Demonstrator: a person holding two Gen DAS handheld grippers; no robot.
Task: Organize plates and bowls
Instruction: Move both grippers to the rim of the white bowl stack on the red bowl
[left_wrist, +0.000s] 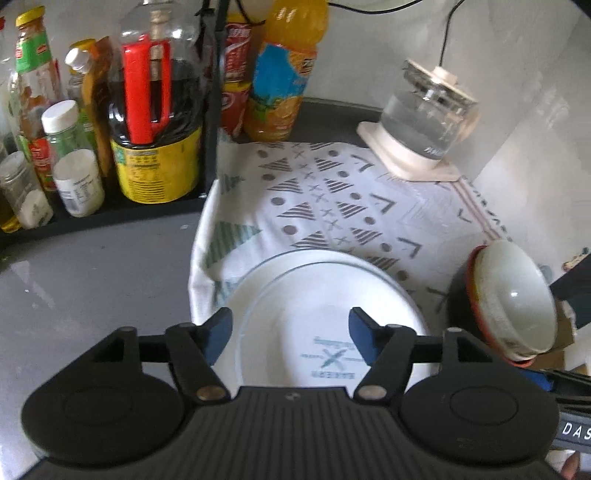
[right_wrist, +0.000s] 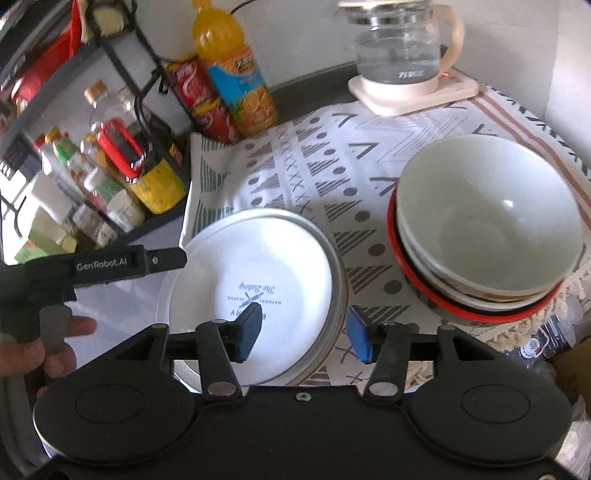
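Both sets of fingers stand apart w/ nothing between them: my left gripper (left_wrist: 291, 334) hangs wide over the plate stack (left_wrist: 325, 314), and my right gripper (right_wrist: 303, 334) is about half open, straddling the right rim of that same stack w/o touching it as far as I can tell. The plates (white top one w/ a blue print, at least 2 more rims under it in the right wrist view) sit on the patterned cloth (right_wrist: 332, 166) at its near-left part. The bowl stack (right_wrist: 484, 236), pale green bowl on top and a red-rimmed one at the bottom, sits on the same cloth to the right, near the plates but apart. I judge the sorting nearly done: plates in 1 pile, bowls in another, both hands free. Next move, I reckon, is a check for stray dishes (none in either view), or a nudge to square the plates, which look slightly offset. That calls for narrow fingers and a low, gentle push. Kettle (right_wrist: 402, 48) and bottles (left_wrist: 155, 110) sit well back on the table, no risk there.
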